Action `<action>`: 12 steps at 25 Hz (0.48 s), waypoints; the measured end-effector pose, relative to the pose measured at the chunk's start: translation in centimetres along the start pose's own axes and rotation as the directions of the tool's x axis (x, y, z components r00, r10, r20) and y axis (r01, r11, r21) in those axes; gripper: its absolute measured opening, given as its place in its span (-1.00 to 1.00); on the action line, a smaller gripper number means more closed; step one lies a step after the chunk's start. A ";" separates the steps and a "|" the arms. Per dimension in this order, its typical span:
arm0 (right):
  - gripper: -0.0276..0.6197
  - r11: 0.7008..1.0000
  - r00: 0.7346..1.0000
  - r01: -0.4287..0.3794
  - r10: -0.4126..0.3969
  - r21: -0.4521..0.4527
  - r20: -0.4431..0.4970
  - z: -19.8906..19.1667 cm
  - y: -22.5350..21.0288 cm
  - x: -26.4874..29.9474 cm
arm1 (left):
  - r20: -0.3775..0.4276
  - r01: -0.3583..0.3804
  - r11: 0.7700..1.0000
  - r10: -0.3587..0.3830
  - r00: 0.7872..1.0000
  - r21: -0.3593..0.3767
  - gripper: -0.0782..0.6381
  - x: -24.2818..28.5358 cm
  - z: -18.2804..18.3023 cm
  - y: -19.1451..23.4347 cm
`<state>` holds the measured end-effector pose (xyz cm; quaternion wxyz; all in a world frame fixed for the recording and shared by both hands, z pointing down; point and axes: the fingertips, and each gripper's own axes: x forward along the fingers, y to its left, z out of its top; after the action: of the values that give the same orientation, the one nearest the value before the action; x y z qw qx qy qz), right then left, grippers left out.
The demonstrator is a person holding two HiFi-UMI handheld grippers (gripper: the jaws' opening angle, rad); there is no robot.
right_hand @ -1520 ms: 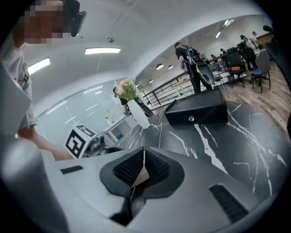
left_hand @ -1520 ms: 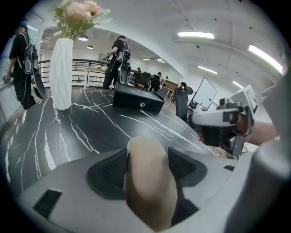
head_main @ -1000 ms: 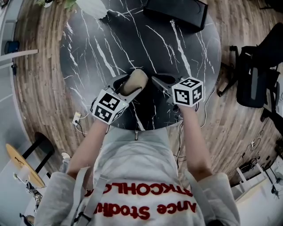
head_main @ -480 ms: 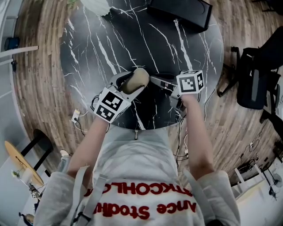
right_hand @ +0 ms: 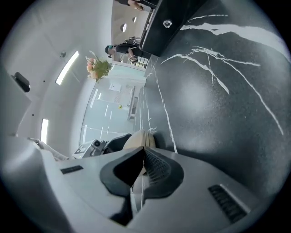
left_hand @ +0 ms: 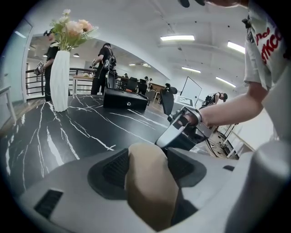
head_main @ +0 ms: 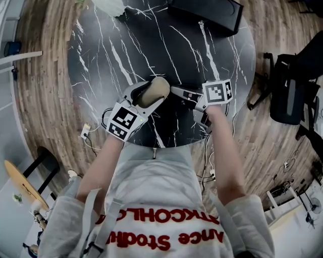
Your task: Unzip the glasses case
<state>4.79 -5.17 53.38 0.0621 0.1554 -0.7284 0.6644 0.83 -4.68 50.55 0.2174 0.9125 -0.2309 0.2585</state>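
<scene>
A beige glasses case (head_main: pixel 156 89) is lifted just over the black marble table (head_main: pixel 151 45), near its front edge. My left gripper (head_main: pixel 148 95) is shut on the case, and its pads press the case's sides (left_hand: pixel 150 186). My right gripper (head_main: pixel 174 90) comes in from the right, its tips at the case's right end. In the right gripper view the jaws (right_hand: pixel 143 153) are closed, with a thin pale strip, apparently the zipper pull, between the pads. The case's end (right_hand: pixel 139 138) shows just beyond them.
A black box (head_main: pixel 204 12) lies at the table's far edge. A white vase of flowers (left_hand: pixel 60 79) stands at the far left. An office chair (head_main: pixel 290 83) is on the wooden floor to the right, and cables lie below the table's near edge. People stand in the background.
The right gripper's cube has risen and swung slightly away from me while its tips stayed at the case's end. The left gripper and case barely moved.
</scene>
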 end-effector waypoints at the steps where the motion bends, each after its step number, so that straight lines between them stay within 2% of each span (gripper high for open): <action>1: -0.86 1.000 1.000 0.006 -0.006 -0.006 0.010 0.0 0.0 0.0 | 0.001 -0.001 1.000 0.001 1.000 0.000 -0.02 0.0 0.0 0.0; 12: -0.88 0.998 0.998 0.037 -0.035 -0.044 0.050 -1.0 0.0 -0.1 | 0.006 -0.022 1.000 0.021 1.000 0.009 -0.02 0.2 -0.1 0.1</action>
<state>4.81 -4.20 53.42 0.0597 0.1832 -0.7415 0.6427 0.87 -4.72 50.77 0.2100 0.9116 -0.2403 0.2591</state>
